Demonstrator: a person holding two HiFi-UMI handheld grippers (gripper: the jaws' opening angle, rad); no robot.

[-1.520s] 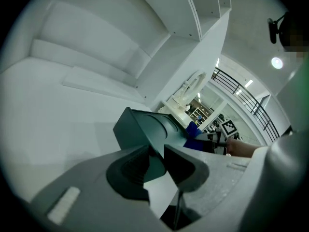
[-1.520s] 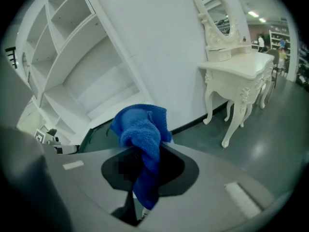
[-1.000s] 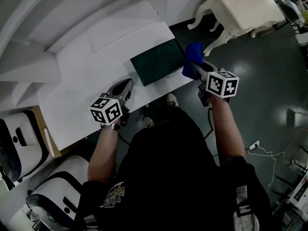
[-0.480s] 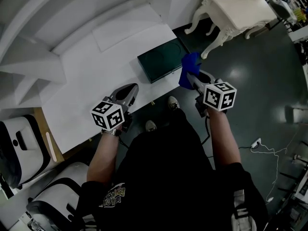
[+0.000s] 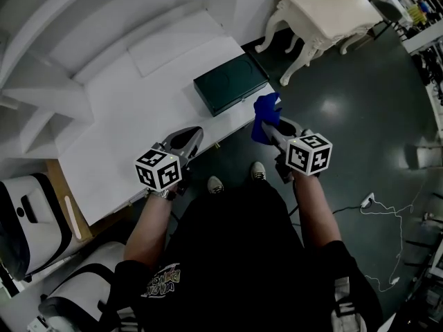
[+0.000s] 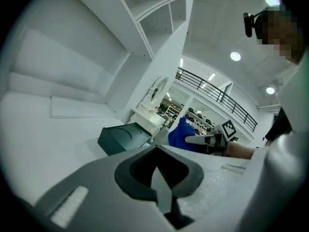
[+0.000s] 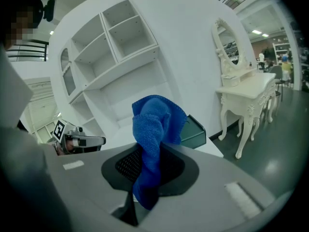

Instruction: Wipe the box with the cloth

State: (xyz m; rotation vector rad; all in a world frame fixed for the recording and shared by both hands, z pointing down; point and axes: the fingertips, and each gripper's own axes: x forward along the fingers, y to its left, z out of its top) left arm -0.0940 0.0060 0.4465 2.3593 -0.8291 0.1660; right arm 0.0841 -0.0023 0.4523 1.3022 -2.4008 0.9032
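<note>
Pinching the blue cloth [image 5: 264,113], judged soft and limp, at its bunched middle, the right hand-held gripper [image 5: 266,126] hovers just beside the rigid-looking box [image 5: 228,83] on the desk [image 5: 131,123]; the left hand-held gripper [image 5: 188,138], jaws pressed together empty, waits well short of the box.

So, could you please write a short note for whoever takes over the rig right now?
Left hand-held gripper: shut, empty, over the near edge of the white table.
Right hand-held gripper: shut on the blue cloth, held in the air just off the table's edge.
Dark green box: flat on the table's right end; the cloth is not touching it.
Done: cloth gripped.
Left: bring the cloth onto the box and wipe. Whether any wiping has happened cannot be told.
</note>
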